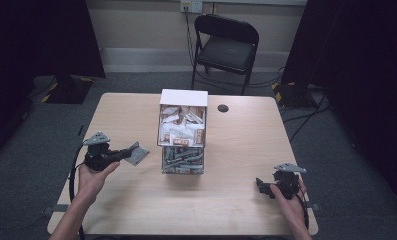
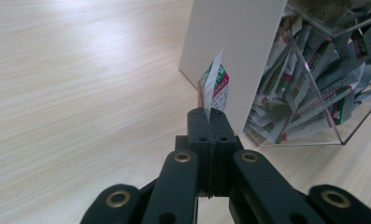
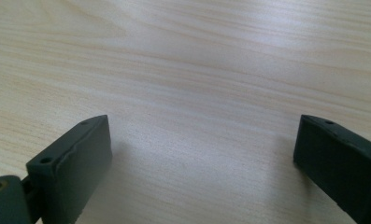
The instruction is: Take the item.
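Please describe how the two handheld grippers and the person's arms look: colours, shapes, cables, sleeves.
Both the left gripper and the right gripper are black, each topped by a grey three-cornered plate. The linkage arms carry brass-coloured pivot rings; the jaws are blocky with small holes. A black cable trails from each. The forearms are bare, with no sleeves showing.

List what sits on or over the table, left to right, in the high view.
left gripper shut on a sachet → clear sachet box → dark round spot on the table → right gripper, jaws open, holding nothing.
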The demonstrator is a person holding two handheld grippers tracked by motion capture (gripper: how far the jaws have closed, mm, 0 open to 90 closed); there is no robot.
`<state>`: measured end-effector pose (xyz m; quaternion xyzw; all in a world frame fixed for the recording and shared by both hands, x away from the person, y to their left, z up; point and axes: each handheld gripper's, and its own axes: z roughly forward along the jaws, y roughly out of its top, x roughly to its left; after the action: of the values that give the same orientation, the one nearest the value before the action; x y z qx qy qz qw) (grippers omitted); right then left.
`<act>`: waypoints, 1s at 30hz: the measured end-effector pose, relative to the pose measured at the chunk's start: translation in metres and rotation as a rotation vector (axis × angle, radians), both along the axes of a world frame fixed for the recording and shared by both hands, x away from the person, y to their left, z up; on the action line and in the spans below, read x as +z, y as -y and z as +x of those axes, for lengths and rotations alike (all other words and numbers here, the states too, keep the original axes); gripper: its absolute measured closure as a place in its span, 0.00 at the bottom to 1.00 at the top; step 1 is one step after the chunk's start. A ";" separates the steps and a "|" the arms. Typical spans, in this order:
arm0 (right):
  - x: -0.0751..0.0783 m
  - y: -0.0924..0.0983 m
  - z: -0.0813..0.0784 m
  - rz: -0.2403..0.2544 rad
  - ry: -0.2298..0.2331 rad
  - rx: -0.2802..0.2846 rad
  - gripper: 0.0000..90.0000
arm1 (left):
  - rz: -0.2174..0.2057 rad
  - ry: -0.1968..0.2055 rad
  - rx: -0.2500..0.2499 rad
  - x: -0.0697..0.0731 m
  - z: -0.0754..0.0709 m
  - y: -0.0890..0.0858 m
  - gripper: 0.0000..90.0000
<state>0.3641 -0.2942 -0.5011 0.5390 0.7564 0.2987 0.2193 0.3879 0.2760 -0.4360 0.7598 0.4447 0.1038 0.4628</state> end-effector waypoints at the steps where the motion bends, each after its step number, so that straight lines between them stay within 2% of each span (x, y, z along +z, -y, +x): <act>1: 0.000 0.000 0.000 0.000 0.000 0.000 0.04 | 0.004 -0.003 -0.003 -0.001 0.000 0.002 1.00; 11: 0.000 0.000 0.000 0.000 0.000 0.000 0.04 | 0.028 -0.029 -0.007 -0.010 0.006 0.005 1.00; 16: 0.000 0.000 0.000 0.000 0.000 0.000 0.04 | 0.015 -0.051 -0.013 -0.012 0.008 0.005 1.00; 18: 0.000 0.000 0.000 0.000 0.000 0.000 0.04 | 0.043 -0.053 -0.011 -0.015 0.009 0.007 1.00; 21: 0.000 0.000 0.000 0.000 0.000 0.000 0.04 | 0.060 -0.067 -0.016 -0.019 0.012 0.009 1.00; 24: 0.000 0.000 0.000 0.000 0.000 0.001 0.04 | 0.066 -0.055 -0.003 -0.021 0.014 0.009 1.00; 30: 0.000 0.000 0.000 0.000 0.000 0.001 0.04 | 0.072 -0.073 0.012 -0.027 0.020 0.008 1.00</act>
<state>0.3641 -0.2942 -0.5011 0.5388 0.7566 0.2987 0.2192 0.4075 0.2677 -0.4631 0.7766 0.4617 0.0948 0.4181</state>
